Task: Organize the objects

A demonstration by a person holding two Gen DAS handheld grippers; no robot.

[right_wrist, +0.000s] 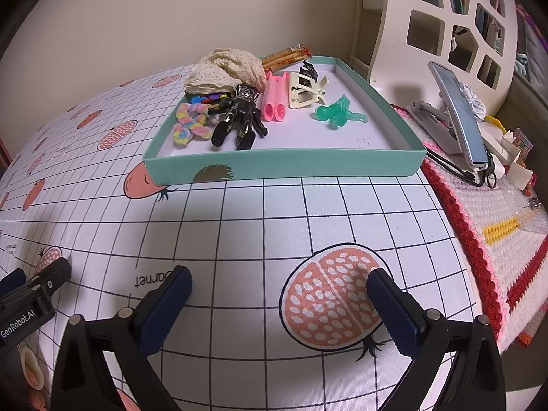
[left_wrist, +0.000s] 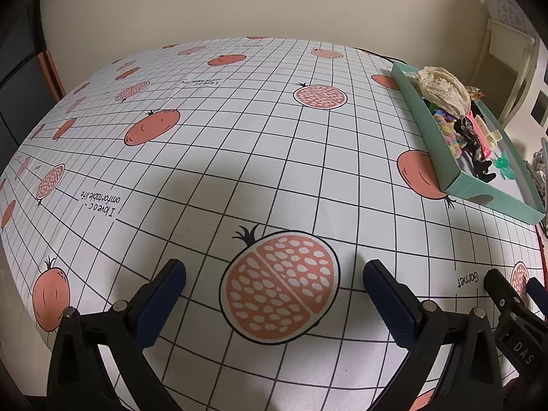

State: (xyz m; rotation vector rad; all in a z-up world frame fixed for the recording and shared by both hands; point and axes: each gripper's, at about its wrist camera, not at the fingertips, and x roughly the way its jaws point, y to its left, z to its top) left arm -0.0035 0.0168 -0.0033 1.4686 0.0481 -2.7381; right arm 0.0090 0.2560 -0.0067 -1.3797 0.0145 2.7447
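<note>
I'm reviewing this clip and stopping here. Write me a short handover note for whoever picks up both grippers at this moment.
Left gripper: open, empty, hovering over the grid-patterned tablecloth with pomegranate prints.
Right gripper: open, empty, over the same cloth, facing the shallow teal cardboard tray.
In the tray: cream lace fabric bundle, black jointed toy figure, pastel fuzzy hair tie, pink hair rollers, cream claw clip, translucent green plastic clip.
Done: no loose items show on the cloth in front of either gripper.
Left: possibly nothing; clutter beside the grey phone on a stand may not belong to the job.
</note>
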